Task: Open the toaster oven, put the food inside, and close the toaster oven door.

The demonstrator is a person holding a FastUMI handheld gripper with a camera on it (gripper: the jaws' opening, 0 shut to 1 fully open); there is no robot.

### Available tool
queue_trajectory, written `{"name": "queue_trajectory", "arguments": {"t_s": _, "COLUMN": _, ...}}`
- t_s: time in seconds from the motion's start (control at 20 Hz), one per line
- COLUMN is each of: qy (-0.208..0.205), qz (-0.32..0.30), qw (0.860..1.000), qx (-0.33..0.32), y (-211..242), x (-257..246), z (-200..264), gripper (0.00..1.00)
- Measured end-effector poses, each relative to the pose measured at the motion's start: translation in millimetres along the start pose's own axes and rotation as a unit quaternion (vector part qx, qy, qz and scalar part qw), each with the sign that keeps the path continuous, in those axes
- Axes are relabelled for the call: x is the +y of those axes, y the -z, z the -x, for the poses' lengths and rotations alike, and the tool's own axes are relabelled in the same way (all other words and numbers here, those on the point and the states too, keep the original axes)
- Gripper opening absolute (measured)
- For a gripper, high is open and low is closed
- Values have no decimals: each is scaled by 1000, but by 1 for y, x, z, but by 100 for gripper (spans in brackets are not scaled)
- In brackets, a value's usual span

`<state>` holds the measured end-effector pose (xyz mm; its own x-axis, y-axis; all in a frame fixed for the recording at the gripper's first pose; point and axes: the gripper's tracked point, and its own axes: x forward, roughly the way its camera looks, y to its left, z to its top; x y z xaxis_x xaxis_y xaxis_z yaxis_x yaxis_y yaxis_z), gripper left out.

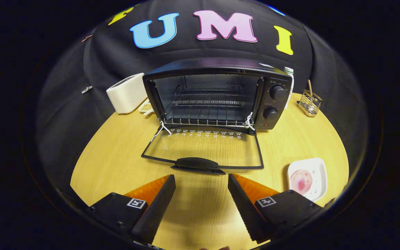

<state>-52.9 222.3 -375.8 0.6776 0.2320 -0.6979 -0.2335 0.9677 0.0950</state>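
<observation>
**On the table: oven open, food still on plate**

At the table's (116, 166) back edge the toaster oven (217, 93) stands open, its glass door (203, 147) folded flat onto the wood, handle toward the fingers. Inside: wire rack, nothing on it. Two knobs on its right panel. Near the right edge, a white square plate (316, 173) holds the food (301, 180), a round pink piece. Behind-left, a white toaster (127, 93) with a small dish of pale bits beside it. Back right, a wire holder (310, 102). Gripper (201, 185) spread wide, holding nothing, just short of the door handle.
</observation>
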Motion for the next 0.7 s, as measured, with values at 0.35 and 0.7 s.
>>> {"name": "queue_trajectory", "arguments": {"t_s": 0.35, "qy": -28, "qz": 1, "qw": 999, "qx": 35, "y": -28, "x": -82, "z": 53, "gripper": 99}}
{"name": "queue_trajectory", "arguments": {"t_s": 0.7, "qy": -23, "qz": -9, "qw": 989, "qx": 143, "y": -14, "x": -202, "z": 83, "gripper": 99}}
